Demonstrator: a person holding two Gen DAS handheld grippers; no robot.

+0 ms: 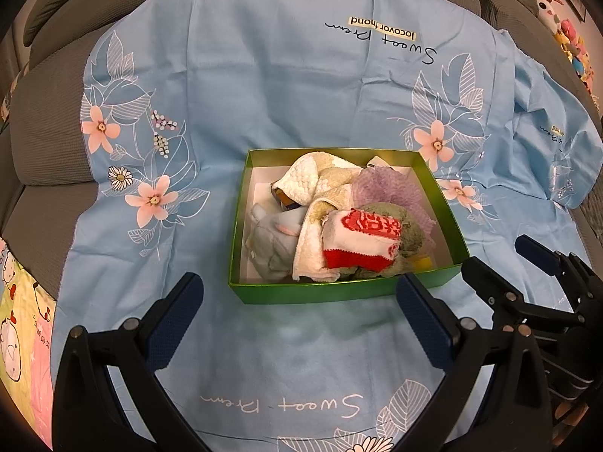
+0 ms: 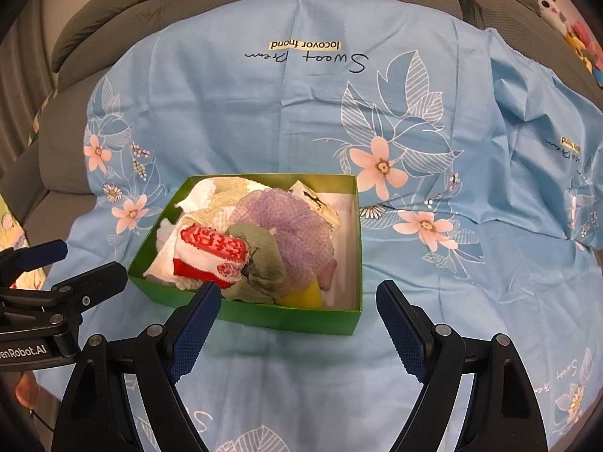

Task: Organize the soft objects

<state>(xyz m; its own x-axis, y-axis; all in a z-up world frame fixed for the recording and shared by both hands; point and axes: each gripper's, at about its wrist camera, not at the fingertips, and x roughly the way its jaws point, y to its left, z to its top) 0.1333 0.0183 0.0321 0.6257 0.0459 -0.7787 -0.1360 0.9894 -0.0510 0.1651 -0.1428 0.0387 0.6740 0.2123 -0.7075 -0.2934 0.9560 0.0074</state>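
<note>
green box [image 1: 339, 292] of cloths just ahead of open left gripper [image 1: 301, 309]

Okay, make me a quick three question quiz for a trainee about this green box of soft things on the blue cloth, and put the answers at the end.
1. True or false: the left gripper is shut on a towel.
2. Which item lies on top, nearest the front wall of the green box? A) red and white cloth B) a glass bottle C) a metal spoon
3. Fill in: the box rests on a blue ____ printed with flowers.

Key: 1. False; both the left gripper and the right gripper stand open and empty. 2. A, the red and white cloth. 3. Cloth.
</note>
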